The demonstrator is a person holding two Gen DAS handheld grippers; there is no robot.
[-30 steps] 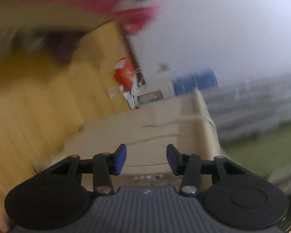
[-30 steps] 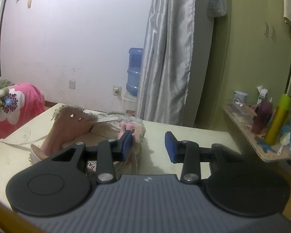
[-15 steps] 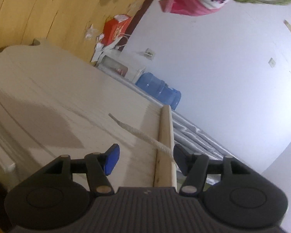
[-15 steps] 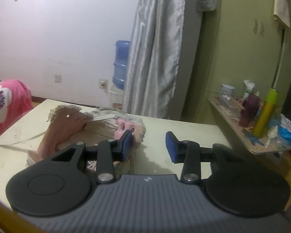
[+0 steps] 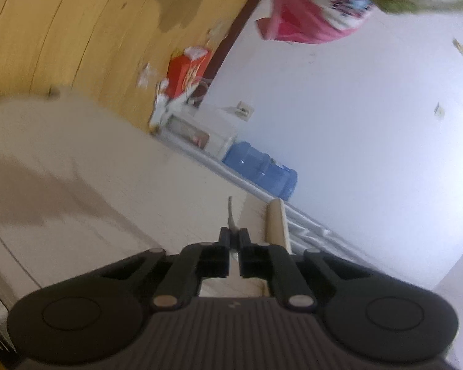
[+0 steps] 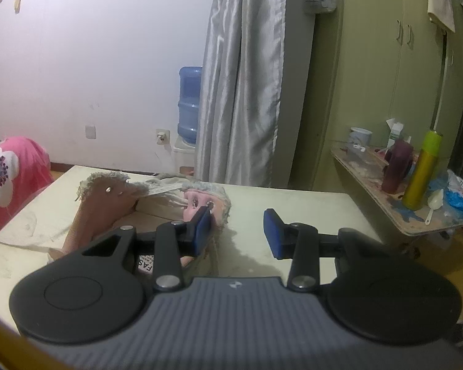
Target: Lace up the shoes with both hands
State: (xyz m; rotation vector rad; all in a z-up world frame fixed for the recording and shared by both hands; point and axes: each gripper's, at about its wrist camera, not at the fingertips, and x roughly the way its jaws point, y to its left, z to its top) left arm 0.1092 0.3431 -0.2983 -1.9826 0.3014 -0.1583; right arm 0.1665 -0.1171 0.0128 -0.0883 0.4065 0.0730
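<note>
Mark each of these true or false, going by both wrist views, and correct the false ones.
1. The left gripper is shut on the tip of a shoelace. True.
2. The right gripper is clamped on the shoe. False: its jaws stand apart with nothing between them; the pink shoe lies beyond its left finger.
3. The shoe lies on the cream table. True.
4. The blue water bottle stands on the table beside the shoe. False: it stands behind the table, by the wall next to the grey curtain.
5. A yellow-green bottle stands on the side shelf at the right. True.
</note>
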